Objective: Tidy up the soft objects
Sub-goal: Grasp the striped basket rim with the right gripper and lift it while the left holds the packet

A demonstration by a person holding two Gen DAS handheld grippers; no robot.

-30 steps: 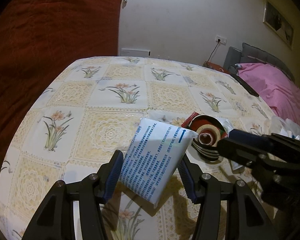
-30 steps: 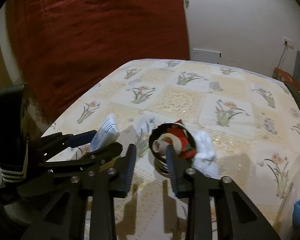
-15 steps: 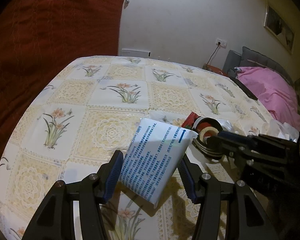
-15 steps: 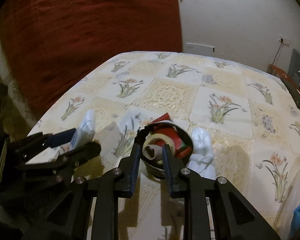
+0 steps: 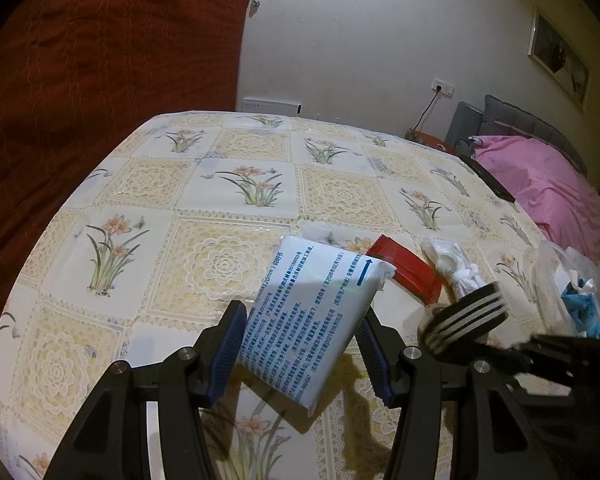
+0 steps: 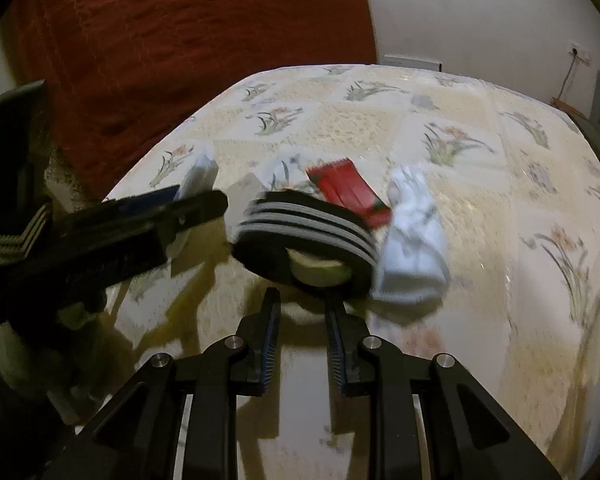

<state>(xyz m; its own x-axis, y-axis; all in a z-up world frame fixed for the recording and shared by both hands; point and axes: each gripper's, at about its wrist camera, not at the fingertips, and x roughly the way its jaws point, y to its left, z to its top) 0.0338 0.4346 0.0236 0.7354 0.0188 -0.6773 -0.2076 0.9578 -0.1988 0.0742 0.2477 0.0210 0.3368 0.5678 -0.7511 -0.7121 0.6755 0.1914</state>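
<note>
On the floral, lace-patterned plastic tablecloth [image 5: 236,184], the soft items lie in a loose group near the front edge and are not yet sorted.

Left gripper [image 5: 300,344]: the jaws are set wide and bear on both sides of a white soft tissue pack with blue print [image 5: 312,312]. The pack is tilted, with one corner pointing down toward the cloth. Whether that corner touches the cloth cannot be determined.

Right gripper [image 6: 302,326]: the jaws stand at a narrow gap. A black elastic band with grey stripes [image 6: 304,236], curled into a ring, sits just ahead of the fingertips. The frame is motion-blurred; whether the fingertips pinch the near rim of the ring cannot be determined. A pale roll shows inside the ring.

Other items:
- A flat red foil sachet [image 5: 408,272] lies on the cloth just behind the ring.
- A rolled white sock [image 6: 412,248] lies beside the ring on its right, apparently touching it.
- A clear plastic bag with blue contents [image 5: 572,292] stands near the table's right edge.

Assessment: no sorted pile or receiving container can be identified. The task appears to be at an early to middle stage. Two items are being handled; the sachet and the sock remain to be placed.
</note>
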